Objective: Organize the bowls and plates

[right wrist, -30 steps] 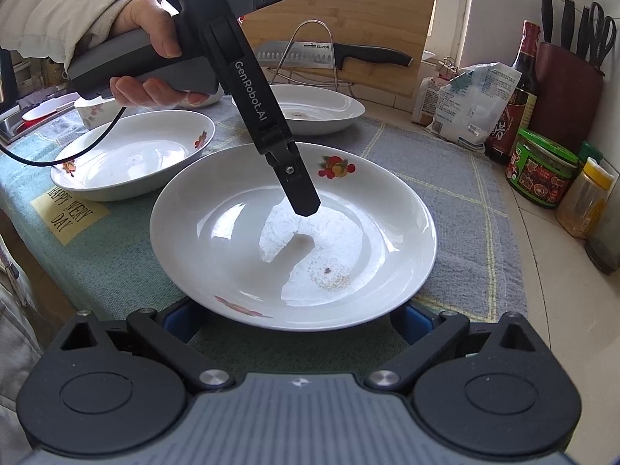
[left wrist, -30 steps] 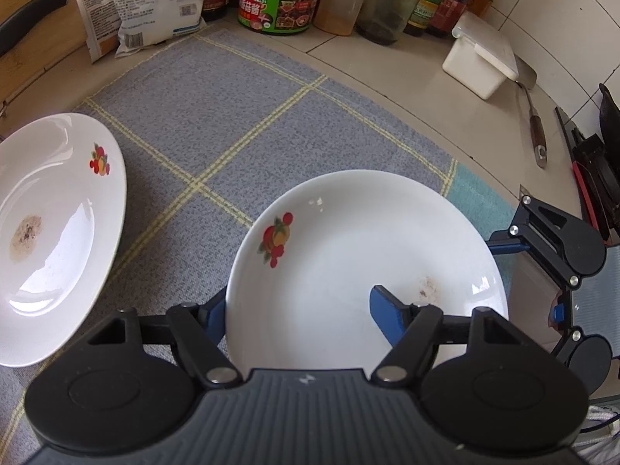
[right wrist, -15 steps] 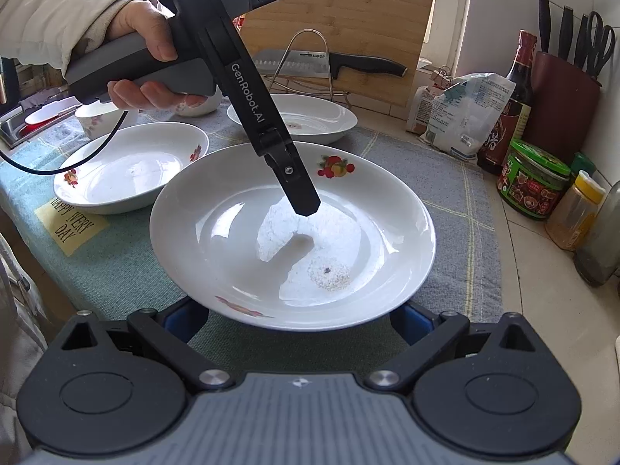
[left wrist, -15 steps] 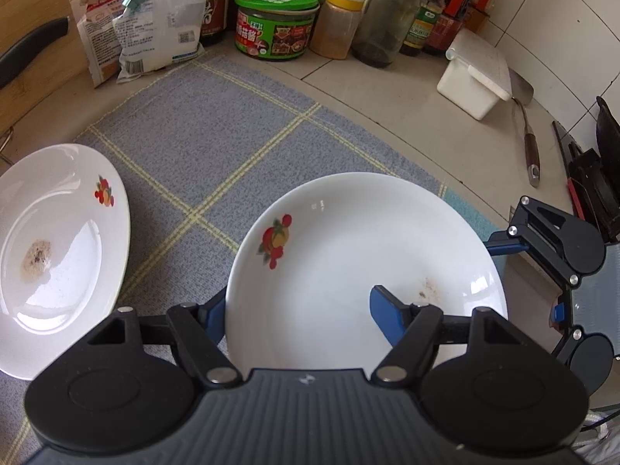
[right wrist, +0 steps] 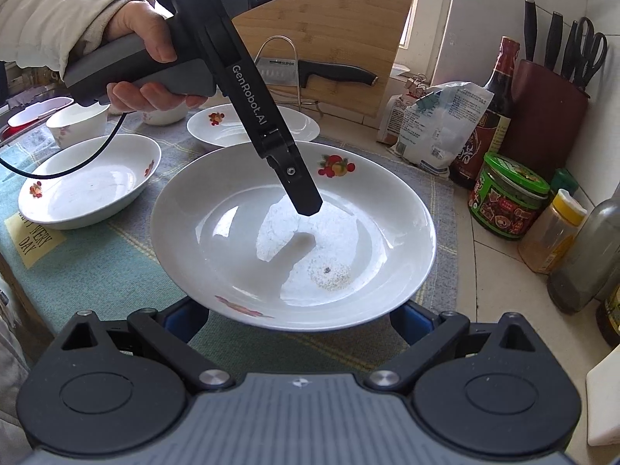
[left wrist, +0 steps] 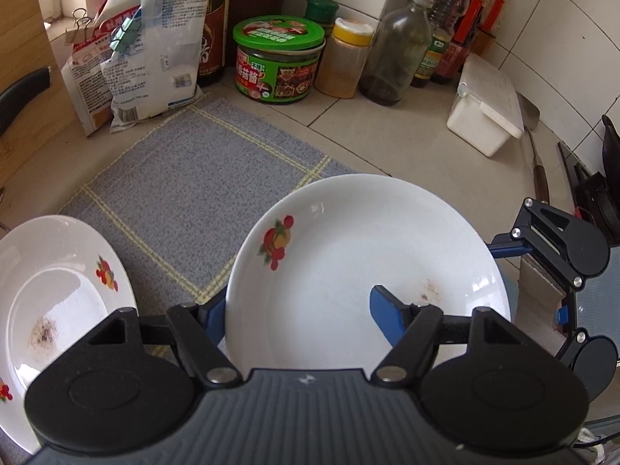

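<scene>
A white plate with a fruit print (left wrist: 364,255) (right wrist: 271,232) is held up above the grey mat. My left gripper (left wrist: 298,306) is shut on its rim, one blue finger (left wrist: 387,310) inside the plate and one beneath. It reaches in from above in the right wrist view (right wrist: 302,197). My right gripper (right wrist: 298,317) is open, its blue fingers (right wrist: 410,317) under the plate's near rim; whether they touch it I cannot tell. A second plate (left wrist: 50,302) (right wrist: 232,128) lies on the mat, a third (right wrist: 89,182) further left.
Two small white bowls (right wrist: 77,124) stand beyond the plates. Jars, bottles and bags (left wrist: 279,58) line the back wall. A white box (left wrist: 484,104), a knife block (right wrist: 542,108), a cutting board with a knife (right wrist: 333,73) and a wire rack (right wrist: 286,73) are nearby.
The held plate has risen and moved toward the back wall with both grippers. The plate on the mat has slid lower left in the left wrist view.
</scene>
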The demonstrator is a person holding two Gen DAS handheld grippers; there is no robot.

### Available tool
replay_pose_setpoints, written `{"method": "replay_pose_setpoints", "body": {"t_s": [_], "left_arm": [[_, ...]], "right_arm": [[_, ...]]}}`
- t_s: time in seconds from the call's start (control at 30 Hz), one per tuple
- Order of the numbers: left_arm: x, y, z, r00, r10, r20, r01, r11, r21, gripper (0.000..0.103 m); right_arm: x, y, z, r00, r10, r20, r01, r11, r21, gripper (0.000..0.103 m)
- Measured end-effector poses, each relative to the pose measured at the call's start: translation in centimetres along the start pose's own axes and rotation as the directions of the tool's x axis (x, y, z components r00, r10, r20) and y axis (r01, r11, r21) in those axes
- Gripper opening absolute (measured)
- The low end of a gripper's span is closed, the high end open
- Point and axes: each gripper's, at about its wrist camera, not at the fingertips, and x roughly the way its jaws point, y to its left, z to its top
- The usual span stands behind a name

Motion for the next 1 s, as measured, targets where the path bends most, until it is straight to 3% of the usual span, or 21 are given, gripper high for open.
{"method": "replay_pose_setpoints", "body": {"t_s": [0.5, 1.0], "left_arm": [[3.3, 2.8, 4.4, 1.0, -0.002, 0.022, 0.002, 1.0, 0.02, 0.073], [5.6, 3.9, 6.2, 0.999, -0.006, 0.034, 0.005, 1.0, 0.031, 0.073]], "right_arm": [[3.3, -3.7, 1.2, 0.999, -0.038, -0.009, 0.038, 0.999, 0.014, 0.101], [5.7, -5.4, 1.4, 0.997, -0.059, -0.04, 0.06, 0.997, 0.04, 0.101]]}}
